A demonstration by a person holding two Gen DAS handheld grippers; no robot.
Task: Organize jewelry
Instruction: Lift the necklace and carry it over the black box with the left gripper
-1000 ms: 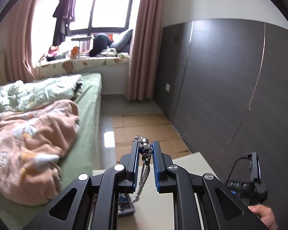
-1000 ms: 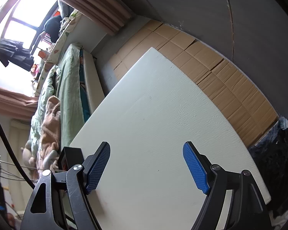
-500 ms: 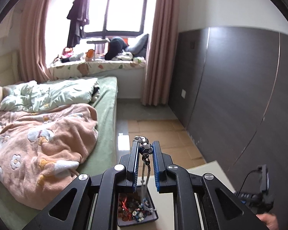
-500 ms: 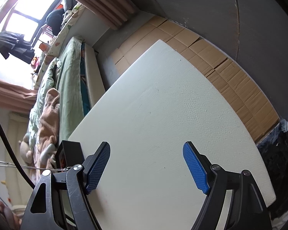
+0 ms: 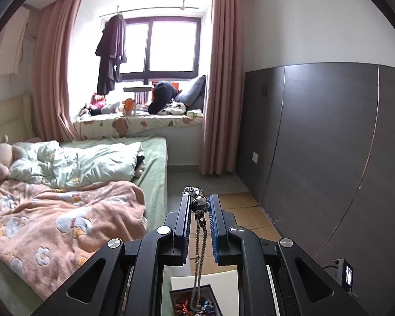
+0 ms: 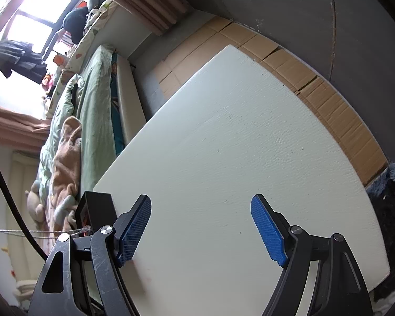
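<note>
My left gripper (image 5: pixel 199 204) is shut on a silver chain necklace (image 5: pixel 200 239) with dark beads at its top. The chain hangs straight down from the fingertips into a black jewelry box (image 5: pixel 194 301) holding several colourful pieces on the white table (image 5: pixel 223 276). In the right wrist view the same box (image 6: pixel 96 209) sits at the table's left edge and the chain (image 6: pixel 34 231) stretches out to the left of it. My right gripper (image 6: pixel 200 230) is open and empty above the white table (image 6: pixel 237 144).
A bed with a pink blanket (image 5: pixel 52 218) and green bedding lies left of the table. Flattened cardboard (image 5: pixel 247 216) covers the floor beside the dark wall panels (image 5: pixel 329 158). Dark clothing (image 6: pixel 389 192) lies past the table's right corner.
My left gripper has lifted and tilted up with the necklace, so the chain now hangs over the jewelry box, which has come into view. My right gripper has shifted slightly and stays open.
</note>
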